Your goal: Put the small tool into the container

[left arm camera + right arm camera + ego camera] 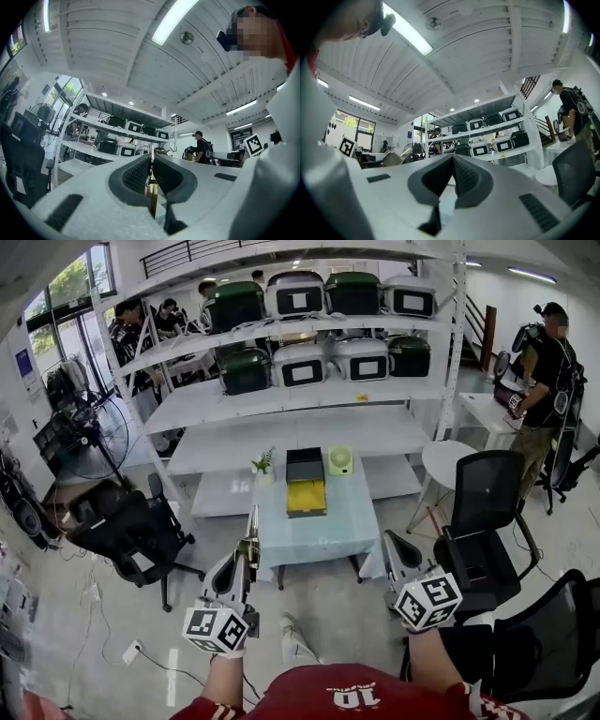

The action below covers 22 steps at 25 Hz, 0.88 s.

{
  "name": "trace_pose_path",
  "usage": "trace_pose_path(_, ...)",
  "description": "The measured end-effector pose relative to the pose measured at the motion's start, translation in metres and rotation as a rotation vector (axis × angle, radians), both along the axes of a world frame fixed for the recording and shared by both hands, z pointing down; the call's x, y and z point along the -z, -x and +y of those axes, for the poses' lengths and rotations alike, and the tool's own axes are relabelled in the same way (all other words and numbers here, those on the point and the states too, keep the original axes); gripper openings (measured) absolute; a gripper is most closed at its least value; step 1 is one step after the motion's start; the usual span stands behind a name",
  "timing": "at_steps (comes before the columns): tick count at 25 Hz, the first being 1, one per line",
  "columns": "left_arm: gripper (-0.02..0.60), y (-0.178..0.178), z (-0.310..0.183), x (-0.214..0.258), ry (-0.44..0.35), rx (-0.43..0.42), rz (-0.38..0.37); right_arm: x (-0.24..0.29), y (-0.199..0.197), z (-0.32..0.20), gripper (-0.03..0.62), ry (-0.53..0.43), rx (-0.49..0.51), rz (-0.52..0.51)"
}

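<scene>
My left gripper (247,549) is shut on a thin small tool (253,523) whose metal tip sticks up past the jaws. In the left gripper view the tool (151,194) shows a brownish shaft pinched between the dark pads (137,176). The container (306,486), a box with a black raised lid and a yellow inside, stands on the small table (342,521) ahead of both grippers, some way off. My right gripper (393,540) is shut with nothing in it; its pads (466,176) meet at the tips. Both grippers are held low, short of the table's near edge.
A small potted plant (263,465) and a green desk fan (340,460) flank the container. Black office chairs stand left (131,526) and right (483,512) of the table. White shelves with cookers (309,362) rise behind. A person (547,381) stands at the far right.
</scene>
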<state>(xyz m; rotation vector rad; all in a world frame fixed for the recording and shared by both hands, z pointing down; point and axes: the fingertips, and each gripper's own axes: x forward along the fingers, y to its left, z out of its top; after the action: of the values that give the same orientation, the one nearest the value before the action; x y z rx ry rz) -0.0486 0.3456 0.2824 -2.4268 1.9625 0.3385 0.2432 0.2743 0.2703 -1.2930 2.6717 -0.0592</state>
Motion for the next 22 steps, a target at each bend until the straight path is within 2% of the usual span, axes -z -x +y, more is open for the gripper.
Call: trace_pose_path(22,0.028,0.001,-0.012,-0.005,0.027,-0.019,0.007,-0.009,0.009,-0.007,0.005,0.047,0.027,-0.048)
